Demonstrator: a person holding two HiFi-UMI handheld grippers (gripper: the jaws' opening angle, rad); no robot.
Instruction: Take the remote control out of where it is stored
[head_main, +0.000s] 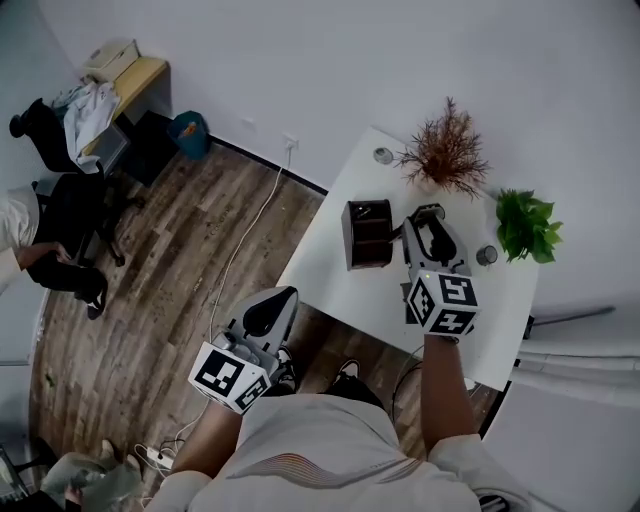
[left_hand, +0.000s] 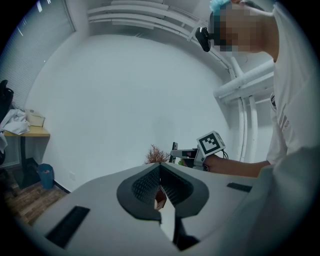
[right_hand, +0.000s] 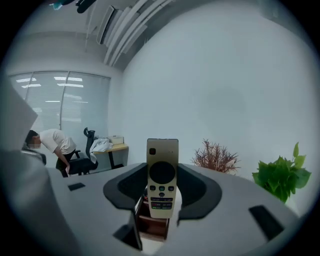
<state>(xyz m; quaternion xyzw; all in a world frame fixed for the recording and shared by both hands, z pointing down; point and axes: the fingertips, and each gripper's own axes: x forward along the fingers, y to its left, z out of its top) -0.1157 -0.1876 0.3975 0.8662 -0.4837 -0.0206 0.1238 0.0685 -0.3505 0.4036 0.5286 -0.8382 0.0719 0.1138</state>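
- Right gripper (head_main: 429, 222) is out over the white table (head_main: 330, 275) on a stretched forearm, pointing slightly downward, just beside the dark brown storage box (head_main: 368, 233).
- Its jaws are clamped on the remote control (right_hand: 162, 177), which stands upright, buttons facing the camera, with the box showing just beneath.
- Left gripper (head_main: 275, 303) hangs level off the table's near edge, over the wood floor, jaws together and empty.
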